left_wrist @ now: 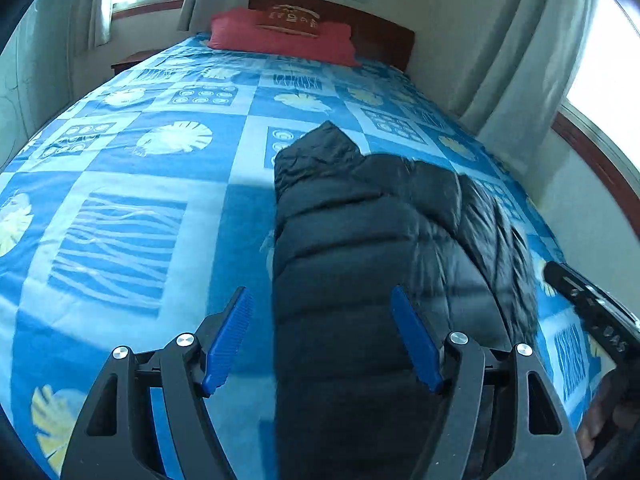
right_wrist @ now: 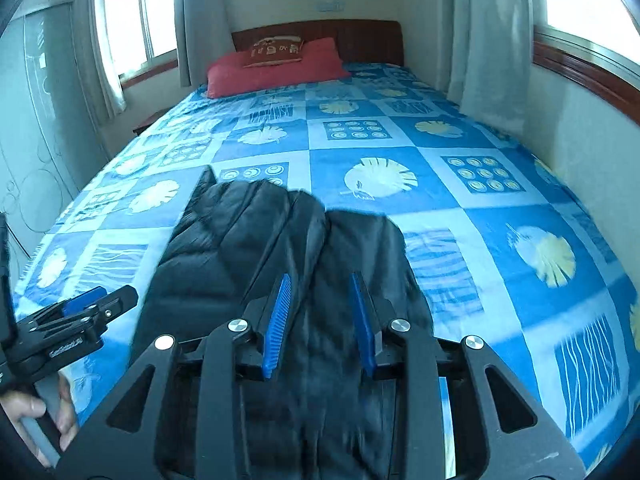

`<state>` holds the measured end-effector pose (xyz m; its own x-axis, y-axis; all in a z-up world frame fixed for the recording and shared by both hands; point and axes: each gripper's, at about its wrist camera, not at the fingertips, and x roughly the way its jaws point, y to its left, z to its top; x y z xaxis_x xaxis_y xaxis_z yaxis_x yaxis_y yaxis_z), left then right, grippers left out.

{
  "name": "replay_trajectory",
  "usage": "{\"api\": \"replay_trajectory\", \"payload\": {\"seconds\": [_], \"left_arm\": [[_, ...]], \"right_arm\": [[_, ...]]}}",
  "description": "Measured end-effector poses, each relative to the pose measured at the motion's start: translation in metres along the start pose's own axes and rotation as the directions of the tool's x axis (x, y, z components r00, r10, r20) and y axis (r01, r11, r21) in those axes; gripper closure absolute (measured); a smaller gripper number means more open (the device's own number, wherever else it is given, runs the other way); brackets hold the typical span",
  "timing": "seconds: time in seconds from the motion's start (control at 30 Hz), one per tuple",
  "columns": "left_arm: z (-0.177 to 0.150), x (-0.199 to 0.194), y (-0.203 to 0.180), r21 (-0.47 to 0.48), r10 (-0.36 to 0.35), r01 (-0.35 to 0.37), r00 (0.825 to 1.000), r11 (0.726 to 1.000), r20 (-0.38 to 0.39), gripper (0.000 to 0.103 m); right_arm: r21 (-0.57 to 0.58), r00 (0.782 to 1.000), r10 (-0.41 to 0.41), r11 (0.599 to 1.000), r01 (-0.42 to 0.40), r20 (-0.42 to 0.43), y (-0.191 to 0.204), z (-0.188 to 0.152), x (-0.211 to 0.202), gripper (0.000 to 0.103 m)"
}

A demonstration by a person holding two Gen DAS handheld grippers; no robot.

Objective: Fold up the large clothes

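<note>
A black puffer jacket (left_wrist: pixel 360 240) lies lengthwise on the bed, hood end pointing toward the pillows; it also shows in the right wrist view (right_wrist: pixel 260 248). My left gripper (left_wrist: pixel 322 338) is open, its blue pads above the jacket's left edge, holding nothing. My right gripper (right_wrist: pixel 322 322) is open with a narrower gap, hovering over the jacket's near middle, empty. The left gripper also shows at the left of the right wrist view (right_wrist: pixel 86 308), and the right gripper at the right edge of the left wrist view (left_wrist: pixel 588 304).
The bed has a blue patterned sheet (right_wrist: pixel 460 184). A red pillow (right_wrist: pixel 276 66) with a small cushion lies against the wooden headboard (right_wrist: pixel 360 38). A wall and curtains (right_wrist: pixel 492 40) run along the right side. A nightstand (right_wrist: pixel 150 120) stands at the left.
</note>
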<state>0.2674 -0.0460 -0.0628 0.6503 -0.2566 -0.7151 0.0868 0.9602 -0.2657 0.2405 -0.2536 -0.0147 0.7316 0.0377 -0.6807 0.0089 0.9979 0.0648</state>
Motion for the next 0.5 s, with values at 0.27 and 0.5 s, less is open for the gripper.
{"api": "replay_trajectory", "payload": {"seconds": [0.27,0.5], "left_arm": [[-0.005,0.054,-0.014,0.018,0.049,-0.048,0.994,0.999,-0.098,0.029],[-0.014,0.076,-0.012,-0.016,0.082,-0.084,0.992,0.996,-0.099,0.027]], "right_arm": [[0.025,0.990,-0.048,0.998,0.052,-0.134,-0.020,-0.024,0.076,0.072],[0.053,0.993,-0.051,0.997,0.058,-0.111,-0.023,-0.038,0.097,0.072]]}}
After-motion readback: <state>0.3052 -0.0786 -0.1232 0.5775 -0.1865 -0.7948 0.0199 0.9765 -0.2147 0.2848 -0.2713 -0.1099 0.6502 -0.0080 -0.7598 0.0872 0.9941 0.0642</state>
